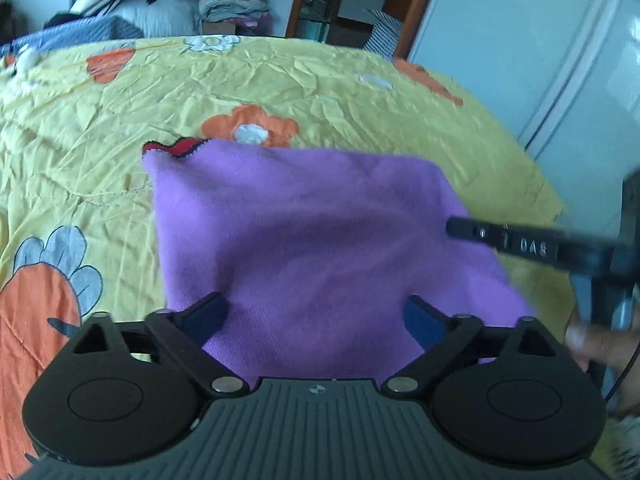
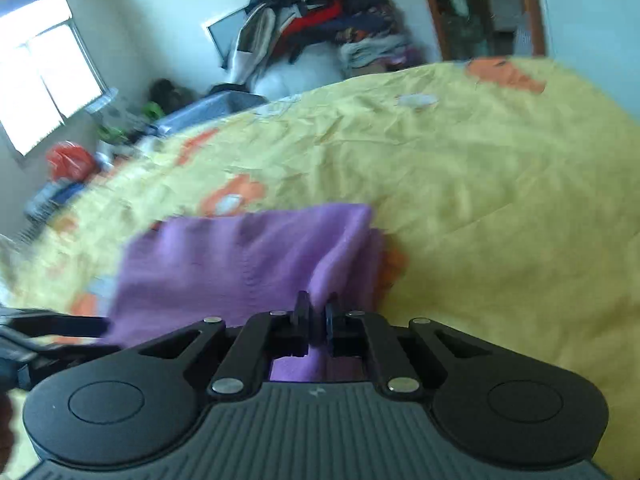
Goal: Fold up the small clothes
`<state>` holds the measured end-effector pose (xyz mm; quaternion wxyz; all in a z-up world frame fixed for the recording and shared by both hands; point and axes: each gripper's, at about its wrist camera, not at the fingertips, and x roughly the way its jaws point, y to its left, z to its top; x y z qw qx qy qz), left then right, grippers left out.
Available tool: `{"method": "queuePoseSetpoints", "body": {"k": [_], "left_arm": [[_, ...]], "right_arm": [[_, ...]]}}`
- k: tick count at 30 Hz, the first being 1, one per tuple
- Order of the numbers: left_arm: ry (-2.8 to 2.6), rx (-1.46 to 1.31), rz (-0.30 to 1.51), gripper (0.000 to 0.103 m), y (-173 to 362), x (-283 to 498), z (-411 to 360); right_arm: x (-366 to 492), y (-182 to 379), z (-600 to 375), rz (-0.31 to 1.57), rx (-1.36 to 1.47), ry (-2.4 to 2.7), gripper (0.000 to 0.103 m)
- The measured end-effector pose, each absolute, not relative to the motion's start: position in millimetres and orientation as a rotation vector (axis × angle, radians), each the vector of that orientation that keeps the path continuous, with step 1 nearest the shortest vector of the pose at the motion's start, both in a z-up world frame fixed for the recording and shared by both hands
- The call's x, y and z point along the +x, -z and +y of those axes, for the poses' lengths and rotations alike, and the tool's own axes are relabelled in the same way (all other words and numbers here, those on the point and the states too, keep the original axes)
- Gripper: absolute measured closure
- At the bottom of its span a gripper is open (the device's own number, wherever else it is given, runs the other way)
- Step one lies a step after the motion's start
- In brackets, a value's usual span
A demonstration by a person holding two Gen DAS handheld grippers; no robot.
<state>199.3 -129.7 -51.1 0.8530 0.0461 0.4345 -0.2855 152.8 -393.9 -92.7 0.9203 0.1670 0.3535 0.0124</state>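
Lying on the yellow flowered bedspread (image 1: 320,80) is one purple knit garment (image 1: 304,240). The left gripper (image 1: 316,316) is hovering with jaws wide apart, holding nothing. The right gripper (image 2: 316,312) is pinching the garment's fold, jaws clamped on it.

The left gripper (image 1: 316,312) points steeply downward, jaws spread wide, nothing pinched. The right gripper (image 2: 316,312) is clamped tight — purple cloth (image 2: 248,256) caught between its fingertips.

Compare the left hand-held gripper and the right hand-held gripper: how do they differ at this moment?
The left hand-held gripper has its jaws spread wide; the right hand-held gripper is shut. The left grips nothing, with the purple cloth lying below it; the right pinches a raised fold of that cloth. Both are black and point down at the yellow flowered bedspread.
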Motion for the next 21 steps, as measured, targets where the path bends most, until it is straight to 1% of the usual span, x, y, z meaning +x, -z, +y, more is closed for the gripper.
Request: {"method": "queuePoseSetpoints", "body": {"k": [1,2,3,4,7,10,12,13,14,15,16,17,21], "left_arm": [[0.590,0.119,0.906,0.005,55,196,-131],[0.582,0.133,0.898,0.005,54,192,-131],[0.579,0.136,0.899,0.005,53,188,-129],[0.582,0.129,0.901,0.005,50,184,-127],[0.598,0.083,0.898,0.005,42,165,-113],[0.602,0.108,0.859,0.005,43,136,-108],[0.607,0.157,0.862,0.006,52,121,-113],[0.612,0.170,0.877,0.006,60,115,-115],[0.616,0.185,0.888,0.005,67,111,-117],[0.614,0.225,0.847,0.003,73,103,-119],[0.609,0.279,0.793,0.000,78,95,-121],[0.601,0.276,0.771,0.000,79,91,-118],[0.583,0.197,0.798,0.003,64,76,-104]], "right_arm": [[153,95,-396,0.724,0.342,-0.025,0.096],[154,94,-399,0.727,0.342,-0.010,0.079],[155,93,-401,0.740,0.340,0.004,0.065],[153,89,-404,0.750,0.335,0.012,0.046],[120,66,-398,0.663,0.274,-0.016,0.046],[88,57,-371,0.624,0.217,-0.150,0.050],[84,69,-353,0.671,0.147,-0.191,0.060],[91,81,-350,0.720,0.111,-0.155,0.071],[94,92,-356,0.720,0.104,-0.128,0.074],[95,96,-367,0.707,0.143,-0.120,0.073],[98,99,-380,0.723,0.212,-0.121,0.064],[99,99,-386,0.727,0.238,-0.118,0.061],[67,79,-371,0.686,0.165,-0.141,0.061]]}}
